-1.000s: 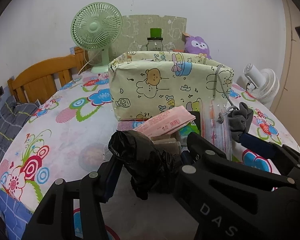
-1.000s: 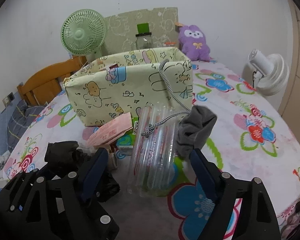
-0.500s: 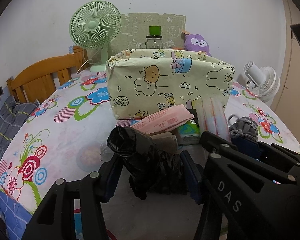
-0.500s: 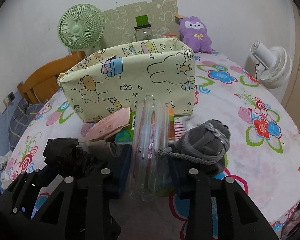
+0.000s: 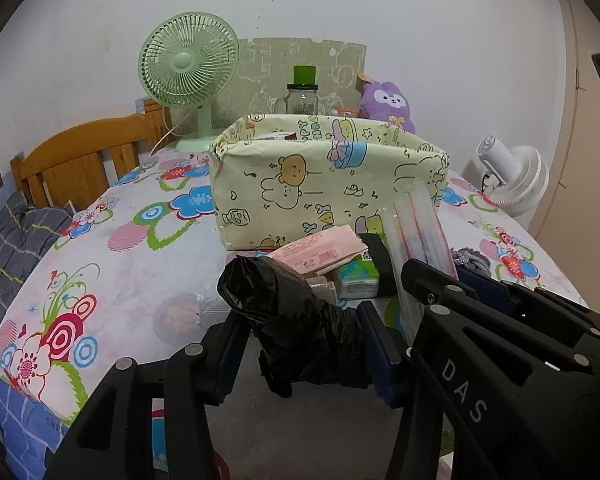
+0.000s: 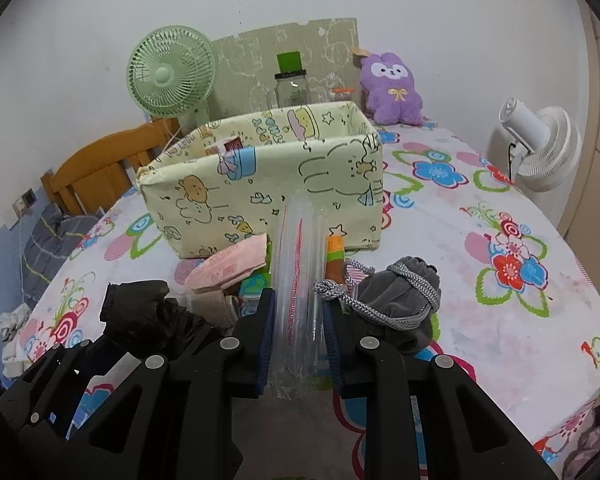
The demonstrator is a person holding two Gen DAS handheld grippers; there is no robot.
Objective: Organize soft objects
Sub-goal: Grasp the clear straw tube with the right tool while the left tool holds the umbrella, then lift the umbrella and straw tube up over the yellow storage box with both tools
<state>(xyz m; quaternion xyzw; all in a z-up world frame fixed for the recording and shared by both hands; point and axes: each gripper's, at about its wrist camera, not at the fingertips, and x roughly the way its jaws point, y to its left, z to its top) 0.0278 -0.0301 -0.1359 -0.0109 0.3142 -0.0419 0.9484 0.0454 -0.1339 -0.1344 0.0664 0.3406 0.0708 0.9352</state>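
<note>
A crumpled black plastic bag [image 5: 284,300] sits between the fingers of my left gripper [image 5: 304,348]. Both pads press its sides and the jaws are still closing. My right gripper [image 6: 298,332] is closing too, its pads squeezing a clear plastic packet [image 6: 296,248] with red stripes that stands up towards the box. The cream cartoon-print fabric box [image 6: 268,184] stands open-topped behind the pile. A grey drawstring pouch [image 6: 400,300] lies just right of the right gripper. A pink tissue pack [image 5: 320,252] and a green pack [image 5: 356,276] lie in front of the box.
At the back stand a green desk fan [image 5: 188,68], a glass jar [image 5: 302,98] and a purple plush toy [image 6: 392,88]. A white fan [image 6: 540,144] is off the right side. A wooden headboard [image 5: 80,156] is at the left. The flowered cloth drops away at the near edge.
The right gripper's jaws closed from wide apart onto the clear packet. The grey pouch, hanging by its cord earlier, now lies on the cloth. The left jaws narrowed on the black bag.
</note>
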